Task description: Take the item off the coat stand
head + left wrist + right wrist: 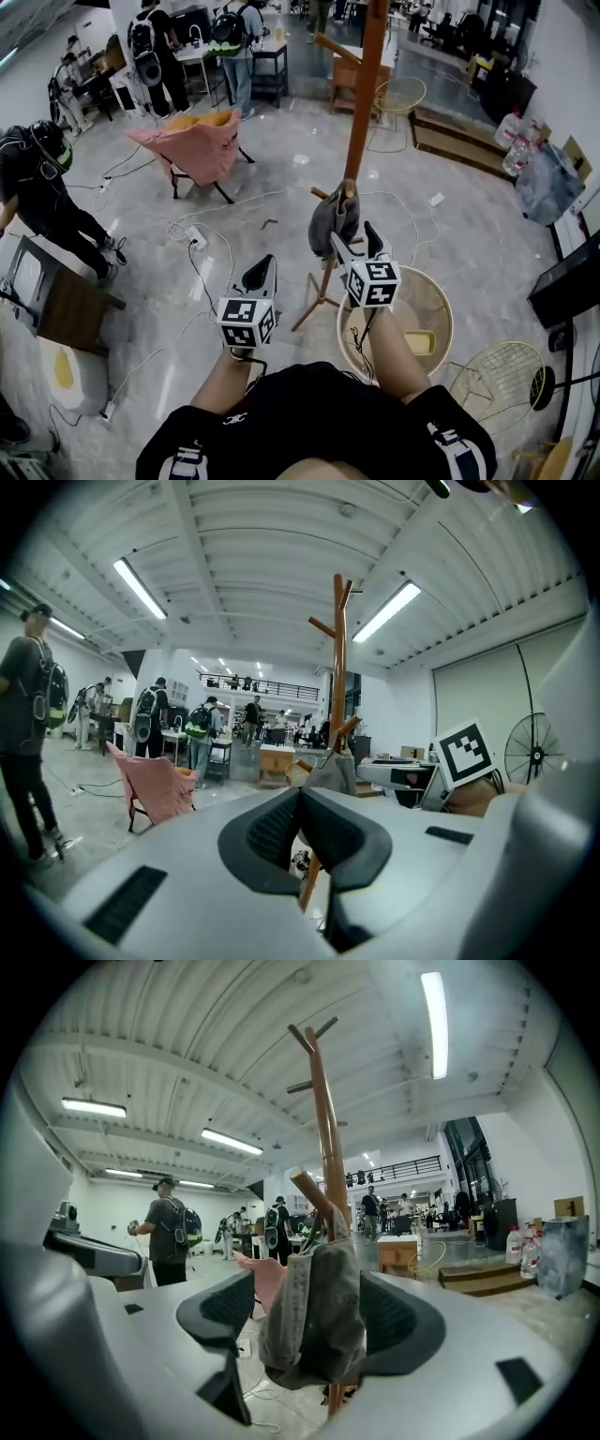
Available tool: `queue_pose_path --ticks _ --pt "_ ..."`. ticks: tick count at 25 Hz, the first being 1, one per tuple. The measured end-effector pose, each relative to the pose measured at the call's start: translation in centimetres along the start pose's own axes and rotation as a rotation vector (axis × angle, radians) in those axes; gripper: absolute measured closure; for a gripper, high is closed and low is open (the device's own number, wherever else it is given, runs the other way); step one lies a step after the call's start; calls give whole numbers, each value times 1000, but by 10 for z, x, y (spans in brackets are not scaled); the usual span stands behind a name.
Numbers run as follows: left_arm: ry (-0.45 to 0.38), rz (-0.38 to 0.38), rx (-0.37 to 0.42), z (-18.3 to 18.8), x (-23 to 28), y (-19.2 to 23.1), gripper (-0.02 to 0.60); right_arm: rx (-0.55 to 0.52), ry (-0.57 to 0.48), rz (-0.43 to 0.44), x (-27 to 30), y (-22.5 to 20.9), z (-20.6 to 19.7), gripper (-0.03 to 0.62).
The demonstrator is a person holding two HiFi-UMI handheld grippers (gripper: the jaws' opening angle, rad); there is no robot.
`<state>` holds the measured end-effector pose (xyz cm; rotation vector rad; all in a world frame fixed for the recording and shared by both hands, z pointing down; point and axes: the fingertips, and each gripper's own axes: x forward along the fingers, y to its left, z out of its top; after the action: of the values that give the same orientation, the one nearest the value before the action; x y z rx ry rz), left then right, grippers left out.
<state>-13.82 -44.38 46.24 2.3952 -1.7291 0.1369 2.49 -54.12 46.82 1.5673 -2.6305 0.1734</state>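
- The grey cap hangs on a peg of the wooden coat stand.
- The right gripper has its jaws wide apart around the cap, not squeezing it.
- The left gripper is closed tight on nothing.

open workshop with a glossy grey floor, white cables snaking all over it and a pink folding chair in the middle. white ribbed ceiling with long strip lights, plus people with backpacks at the far tables.
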Motion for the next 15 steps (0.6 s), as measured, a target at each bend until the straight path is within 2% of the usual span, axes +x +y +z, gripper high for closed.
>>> queue_pose_path --ticks 3,6,11,13,14,15 --pt "3 12 -1 -7 -2 9 569 -19 23 -20 21 -5 -13 215" --pt "1 26 -3 -6 -7 17 569 -35 67 -26 40 -9 -23 153" --pt "2 49 -8 -7 -14 29 569 -16 120 -57 65 -20 -37 145" --pt "5 51 -8 -8 -15 34 569 -13 149 -82 75 -25 -44 152" --pt "7 52 -7 -8 -15 34 569 -11 166 -93 78 -27 -47 176" --pt "8 52 -6 -7 -15 33 569 -11 180 -104 77 -31 -48 256"
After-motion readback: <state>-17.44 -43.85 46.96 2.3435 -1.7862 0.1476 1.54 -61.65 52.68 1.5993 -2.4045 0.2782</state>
